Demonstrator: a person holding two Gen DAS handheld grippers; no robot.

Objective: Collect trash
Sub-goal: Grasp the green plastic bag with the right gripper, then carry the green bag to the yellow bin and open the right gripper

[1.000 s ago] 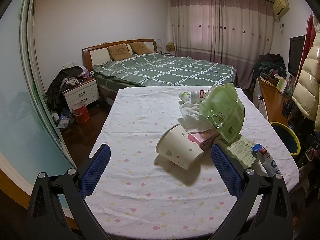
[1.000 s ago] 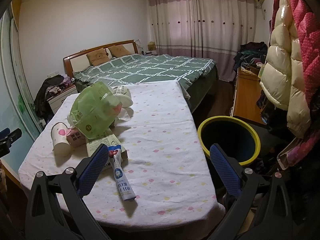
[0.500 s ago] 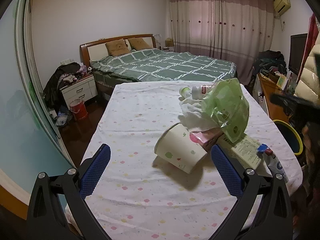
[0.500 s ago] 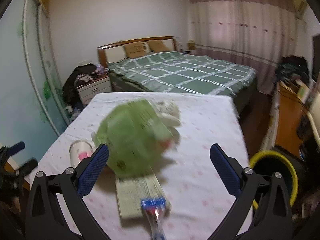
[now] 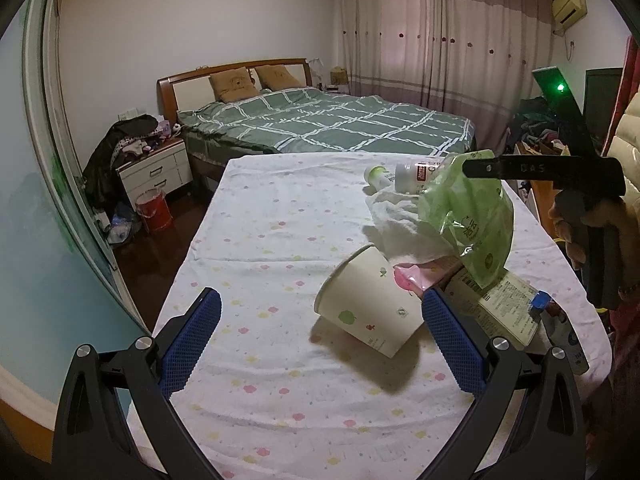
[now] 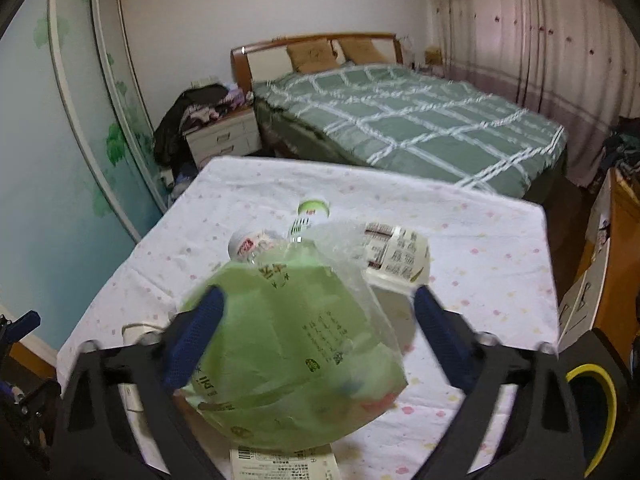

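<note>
Right wrist view: the green plastic bag (image 6: pixel 292 344) fills the gap between the right gripper (image 6: pixel 316 332) fingers, bulging from about 9 o'clock to 3 o'clock and sagging toward 6. The jaws stand wide and have just been closing, with the bag between them; the blue pads (image 6: pixel 438 336) flank it, and whether they already touch the film I cannot tell. Behind the bag, at 12 o'clock, lie a green-capped bottle (image 6: pixel 313 209) and a labelled white container (image 6: pixel 396 258). A printed leaflet (image 6: pixel 282 464) peeks out at 6 o'clock.

From the left wrist view, the left gripper (image 5: pixel 318 344) is spread, nothing between its fingers. A paper cup (image 5: pixel 366 310) lies tipped on its side at about 1 o'clock, close to the right-hand pad. Beyond it sit a pink wrapper (image 5: pixel 406 278), crumpled white tissue (image 5: pixel 394 210) and the bag. The right gripper reaches over the bag from 2 o'clock, a hand (image 5: pixel 576 224) gripping its handle, and angles downward.

Everything rests on a surface (image 5: pixel 280 240) covered with a white cloth dotted in pastel. At 12 o'clock stands a bed (image 5: pixel 340 124) with a green checked cover, a nightstand (image 5: pixel 154 170) at 10 o'clock, curtains (image 5: pixel 440 40) behind, and a yellow-rimmed bin (image 6: pixel 596 408) at 4 o'clock in the right wrist view.
</note>
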